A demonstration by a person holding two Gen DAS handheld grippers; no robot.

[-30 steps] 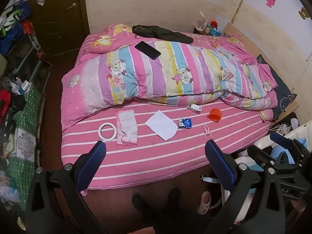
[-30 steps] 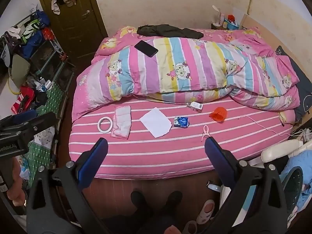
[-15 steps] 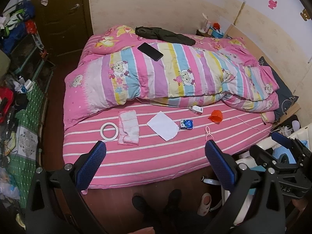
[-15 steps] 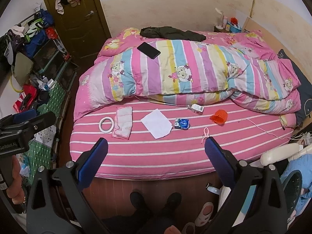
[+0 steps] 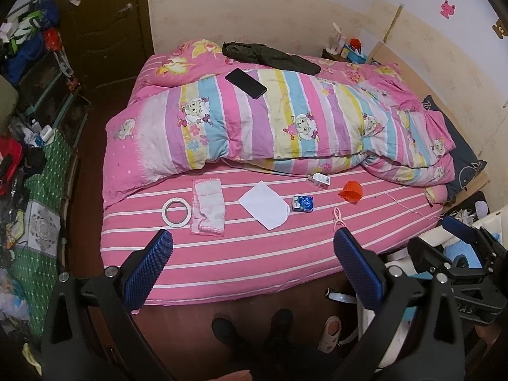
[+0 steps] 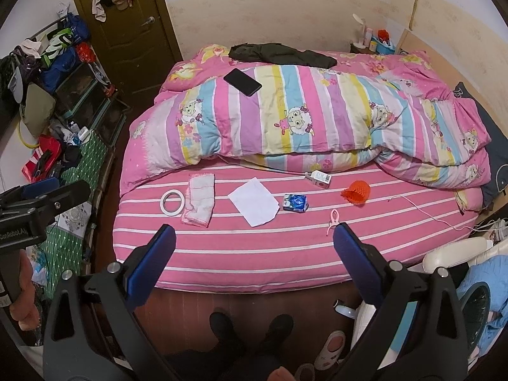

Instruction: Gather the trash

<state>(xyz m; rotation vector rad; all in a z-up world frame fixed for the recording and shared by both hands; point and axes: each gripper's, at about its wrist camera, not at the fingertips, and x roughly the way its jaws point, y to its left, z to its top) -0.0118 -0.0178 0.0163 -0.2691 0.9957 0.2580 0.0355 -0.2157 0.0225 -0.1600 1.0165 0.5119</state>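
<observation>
On the pink striped bed [image 5: 254, 254] [image 6: 254, 254] lie a white paper sheet [image 5: 264, 204] [image 6: 254, 202], a blue wrapper [image 5: 302, 203] [image 6: 295, 202], an orange foam net [image 5: 351, 191] [image 6: 357, 192], a small white carton [image 5: 319, 181] [image 6: 318, 179], a tape roll [image 5: 176, 212] [image 6: 172, 202], a folded cloth [image 5: 208, 206] [image 6: 199, 203] and a pink clip [image 5: 337, 218] [image 6: 332, 221]. My left gripper [image 5: 252, 255] and right gripper [image 6: 254, 250] are both open and empty, held above the bed's near edge.
A striped quilt [image 5: 285, 120] with a black phone [image 5: 246, 83] and a dark garment [image 5: 270, 57] covers the far half. Cluttered shelves [image 6: 47, 101] and a green cloth [image 5: 41, 209] stand left. A door [image 6: 127, 31] is behind. Shoes [image 6: 250, 327] and a chair [image 6: 451, 270] are near.
Both views have pulled back and tilted up slightly; the bed and its items sit a little lower and smaller. Nothing on the bed has moved. Both grippers stay open.
</observation>
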